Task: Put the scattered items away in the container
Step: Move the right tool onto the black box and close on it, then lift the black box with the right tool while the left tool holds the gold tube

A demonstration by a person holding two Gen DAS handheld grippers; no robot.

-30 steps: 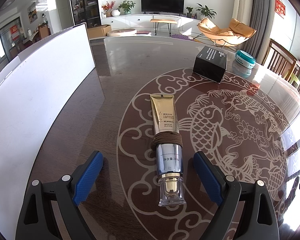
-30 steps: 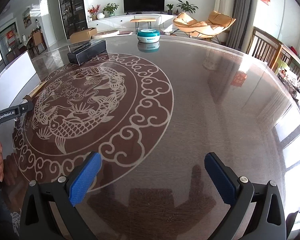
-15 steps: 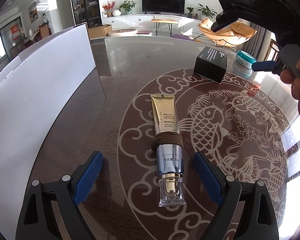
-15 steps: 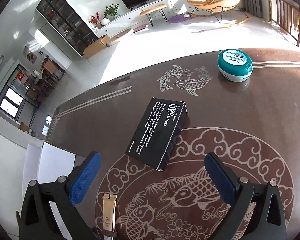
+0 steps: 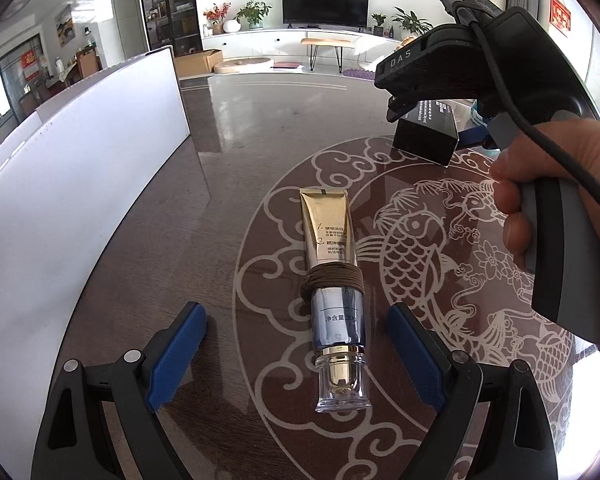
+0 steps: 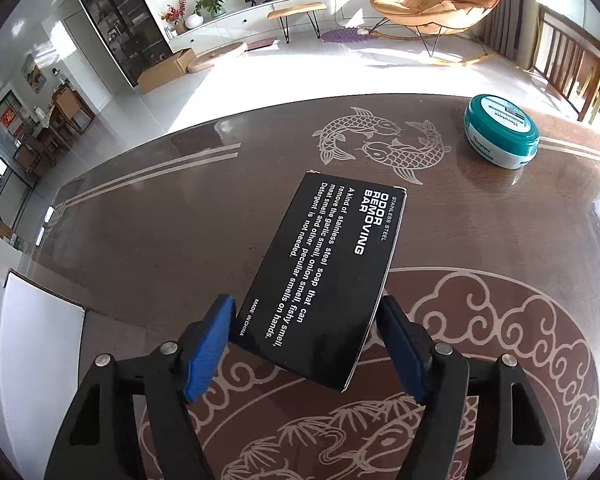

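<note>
Right gripper (image 6: 304, 340) dropped to straddle the box (image 6: 320, 276) at frame centre, jaws apart, not yet clamped; light stiff card, take its long sides.

A gold and silver cosmetic tube (image 5: 331, 264) lies flat at lower centre of the left wrist view, its crimped end pointing up the frame and its clear cap (image 5: 342, 382) toward the bottom edge; a brown cord (image 5: 332, 277) is wound around its middle. A black box (image 6: 320, 280) printed "ODOR REMOVING BAR" in white sits at the centre of the right wrist view, turned at an angle with its lettered face up. A round teal jar (image 6: 501, 136) with a white base stands at upper right of that view, well apart from the box. The white container (image 5: 80, 184) fills the left side of the left wrist view, its wall upright.
</note>
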